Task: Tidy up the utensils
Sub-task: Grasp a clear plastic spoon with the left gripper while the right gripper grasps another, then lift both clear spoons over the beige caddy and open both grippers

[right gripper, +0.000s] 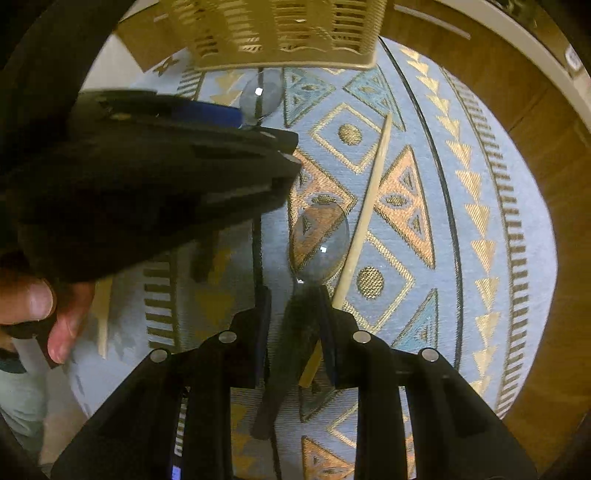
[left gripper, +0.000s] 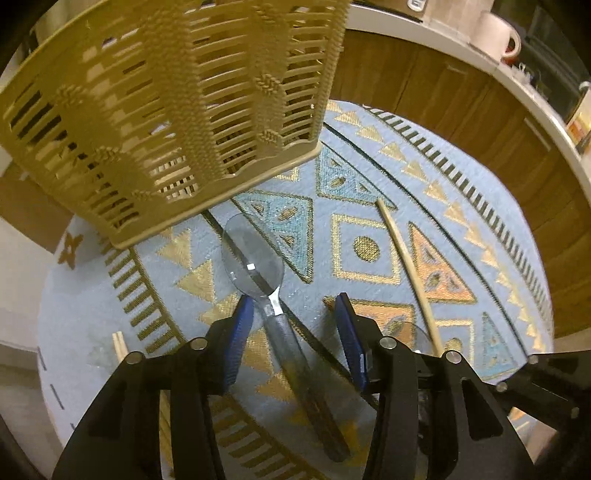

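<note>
A beige slatted utensil basket (left gripper: 177, 110) stands at the far side of a round patterned table; it also shows in the right wrist view (right gripper: 280, 33). A metal spoon with a dark wooden handle (left gripper: 280, 314) lies on the cloth. My left gripper (left gripper: 295, 328) is open, its blue pads either side of the spoon's neck, not touching it. A second spoon (right gripper: 317, 240) lies in front of my right gripper (right gripper: 295, 332), whose jaws are narrowed around its dark handle (right gripper: 295, 332); contact is unclear. A wooden chopstick (right gripper: 369, 206) lies beside it, also in the left wrist view (left gripper: 410, 273).
The blue and gold tablecloth (left gripper: 369, 251) covers the round table. More chopsticks (left gripper: 120, 345) lie at the left edge. A wooden cabinet and white counter with a mug (left gripper: 495, 33) lie beyond. The left gripper body (right gripper: 155, 177) fills the right view's left side.
</note>
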Demonstrator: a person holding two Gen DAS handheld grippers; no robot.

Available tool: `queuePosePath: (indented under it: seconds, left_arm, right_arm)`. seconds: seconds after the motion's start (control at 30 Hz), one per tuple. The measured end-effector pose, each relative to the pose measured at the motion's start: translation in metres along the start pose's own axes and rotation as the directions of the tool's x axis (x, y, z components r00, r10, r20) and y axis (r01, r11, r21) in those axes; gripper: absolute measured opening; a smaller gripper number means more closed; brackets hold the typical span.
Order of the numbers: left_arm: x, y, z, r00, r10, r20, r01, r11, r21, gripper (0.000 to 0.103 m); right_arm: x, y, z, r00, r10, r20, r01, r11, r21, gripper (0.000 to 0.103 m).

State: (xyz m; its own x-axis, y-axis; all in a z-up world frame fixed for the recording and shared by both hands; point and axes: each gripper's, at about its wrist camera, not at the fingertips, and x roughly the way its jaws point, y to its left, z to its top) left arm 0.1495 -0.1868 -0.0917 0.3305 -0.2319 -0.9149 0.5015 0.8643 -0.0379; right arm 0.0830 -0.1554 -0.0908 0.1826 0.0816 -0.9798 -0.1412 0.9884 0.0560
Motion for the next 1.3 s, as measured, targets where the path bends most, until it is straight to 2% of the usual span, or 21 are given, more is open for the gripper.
queuePosePath:
  seconds: [0.03, 0.1, 0.23, 0.33, 0.57, 0.77, 0.93, 1.03, 1.2, 1.3]
  left_arm:
    - [0.0, -0.002, 0.0, 1.0, 0.022, 0.006, -0.022, 1.0, 0.008, 0.038]
    - [0.0, -0.003, -0.001, 0.999, 0.035, 0.012, -0.035, 0.999, 0.008, 0.035]
    - [-0.001, -0.004, -0.001, 0.998, 0.062, 0.02, -0.062, 0.998, 0.009, 0.017]
    - [-0.003, -0.001, -0.003, 0.997, 0.069, 0.028, -0.069, 0.998, 0.009, 0.01]
    - [-0.011, 0.02, -0.015, 0.997, -0.03, 0.065, 0.033, 0.999, -0.043, 0.01]
    - [-0.031, 0.032, -0.031, 0.987, -0.067, 0.143, 0.076, 0.995, -0.059, 0.01]
    - [-0.058, 0.046, -0.045, 0.964, -0.111, 0.243, 0.135, 0.987, -0.085, 0.01]
    - [-0.079, 0.053, -0.048, 0.936, -0.149, 0.319, 0.188, 0.978, -0.094, 0.01]
    - [-0.11, 0.054, -0.053, 0.896, -0.155, 0.416, 0.208, 0.974, -0.086, 0.01]
    - [-0.125, 0.053, -0.051, 0.873, -0.133, 0.469, 0.193, 0.978, -0.081, 0.01]
  right_arm:
    - [0.001, 0.002, 0.0, 1.0, -0.013, 0.006, 0.013, 1.0, -0.01, 0.013]
    - [0.002, 0.002, 0.0, 1.0, 0.0, 0.013, 0.0, 1.0, -0.006, 0.011]
    - [0.001, -0.002, -0.003, 0.999, 0.026, 0.024, -0.026, 1.0, 0.006, 0.011]
    - [0.0, -0.008, -0.005, 0.999, 0.045, 0.027, -0.046, 0.999, 0.015, 0.011]
    - [-0.014, -0.036, -0.024, 0.99, 0.13, 0.053, -0.133, 0.99, 0.057, 0.01]
    - [-0.027, -0.048, -0.03, 0.976, 0.187, 0.108, -0.196, 0.977, 0.078, 0.01]
    - [-0.037, -0.059, -0.037, 0.961, 0.22, 0.164, -0.237, 0.967, 0.09, 0.01]
    - [-0.045, -0.064, -0.042, 0.947, 0.249, 0.201, -0.272, 0.958, 0.096, 0.01]
    - [-0.065, -0.071, -0.048, 0.919, 0.282, 0.278, -0.315, 0.945, 0.085, 0.01]
    - [-0.078, -0.073, -0.047, 0.896, 0.29, 0.336, -0.329, 0.942, 0.065, 0.01]
